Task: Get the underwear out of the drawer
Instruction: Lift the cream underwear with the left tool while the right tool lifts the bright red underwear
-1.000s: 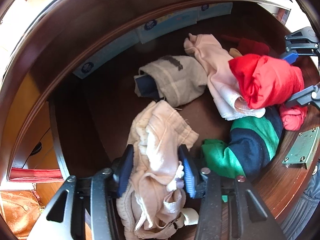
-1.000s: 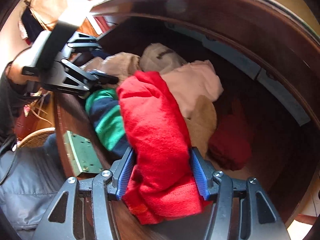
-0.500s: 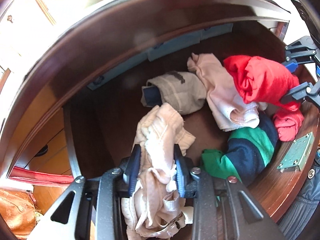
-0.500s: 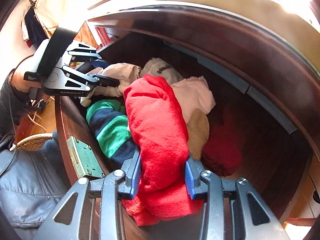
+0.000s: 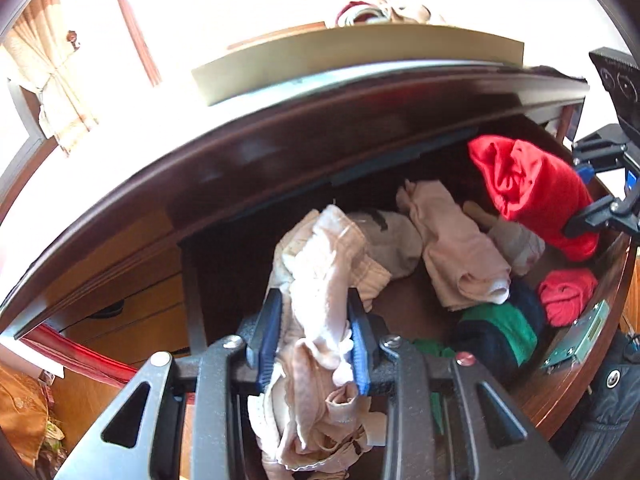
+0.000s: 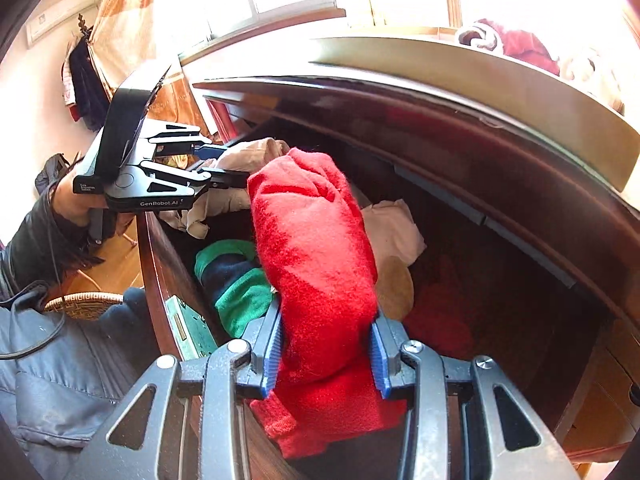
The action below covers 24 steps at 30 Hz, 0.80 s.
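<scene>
Left gripper (image 5: pixel 313 330): jaws narrow, having just closed further, blue pads clamped on a beige undergarment (image 5: pixel 320 280). The garment stands bunched above the pads and hangs in folds below them, over the drawer (image 5: pixel 404 304).

Right gripper (image 6: pixel 326 346): jaws also narrow after just closing, clamped on a red undergarment (image 6: pixel 316 264). The red cloth rises above the pads as a thick roll and trails below them at the drawer's near edge. In the left wrist view the same red piece is seen at the right gripper, raised above the other clothes.

Drawer contents, lying loose on the dark wooden bottom:
- a pale pink garment (image 5: pixel 452 256), near the middle;
- a grey-beige piece (image 5: pixel 396 244), beside it and partly behind the beige undergarment;
- a green-and-navy striped item (image 5: pixel 500 328), near the front wall;
- a small red bundle (image 5: pixel 566 296), just beside the striped item;
- a tan piece (image 6: pixel 394 288), partly hidden behind the red undergarment; type cannot be told.

A metal lock plate (image 6: pixel 188 328) is fixed to the drawer front. A person's left hand (image 6: pixel 76 204) holds the left gripper's handle.
</scene>
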Tool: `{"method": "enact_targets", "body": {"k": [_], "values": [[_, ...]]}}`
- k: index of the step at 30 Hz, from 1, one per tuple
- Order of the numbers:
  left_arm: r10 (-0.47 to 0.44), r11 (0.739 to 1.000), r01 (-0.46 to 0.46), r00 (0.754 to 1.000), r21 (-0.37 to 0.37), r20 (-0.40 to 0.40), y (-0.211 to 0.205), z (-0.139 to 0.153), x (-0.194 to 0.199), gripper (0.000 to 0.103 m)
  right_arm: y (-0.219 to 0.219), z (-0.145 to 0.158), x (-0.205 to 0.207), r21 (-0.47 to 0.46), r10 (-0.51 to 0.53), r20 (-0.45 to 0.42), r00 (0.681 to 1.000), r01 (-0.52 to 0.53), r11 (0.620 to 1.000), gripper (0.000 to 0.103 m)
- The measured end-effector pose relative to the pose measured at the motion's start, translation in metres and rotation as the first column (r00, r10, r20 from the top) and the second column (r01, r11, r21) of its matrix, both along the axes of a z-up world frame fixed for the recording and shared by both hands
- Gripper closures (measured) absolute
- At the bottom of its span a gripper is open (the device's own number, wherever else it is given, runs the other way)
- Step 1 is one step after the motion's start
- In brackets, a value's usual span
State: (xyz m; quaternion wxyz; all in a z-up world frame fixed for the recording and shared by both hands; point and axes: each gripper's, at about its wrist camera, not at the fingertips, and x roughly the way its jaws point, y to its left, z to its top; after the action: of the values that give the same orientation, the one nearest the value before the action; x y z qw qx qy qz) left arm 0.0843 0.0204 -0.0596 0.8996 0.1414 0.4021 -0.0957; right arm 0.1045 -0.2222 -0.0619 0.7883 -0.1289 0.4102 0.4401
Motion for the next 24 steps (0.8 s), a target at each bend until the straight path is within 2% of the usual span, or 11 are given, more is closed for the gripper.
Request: {"method": "enact_targets", "body": {"k": [12, 18, 24], "values": [[0.081, 0.994, -0.069, 0.987, -0.090, 0.138, 0.026, 0.021, -0.030, 0.074, -0.014, 0.011, -0.010, 0.062, -0.007, 0.065, 0.998, 0.003, 0.998, 0.063], [0.095, 0.990, -0.072, 0.975, -0.117, 0.202, 0.028, 0.019, -0.048, 0.074, -0.022, 0.013, -0.016, 0.087, -0.018, 0.092, 0.996, 0.010, 0.996, 0.063], [0.094, 0.986, -0.058, 0.969, -0.158, 0.227, 0.019, 0.014, -0.058, 0.074, -0.028, 0.016, -0.019, 0.122, -0.036, 0.135, 0.990, 0.020, 0.992, 0.063]]}}
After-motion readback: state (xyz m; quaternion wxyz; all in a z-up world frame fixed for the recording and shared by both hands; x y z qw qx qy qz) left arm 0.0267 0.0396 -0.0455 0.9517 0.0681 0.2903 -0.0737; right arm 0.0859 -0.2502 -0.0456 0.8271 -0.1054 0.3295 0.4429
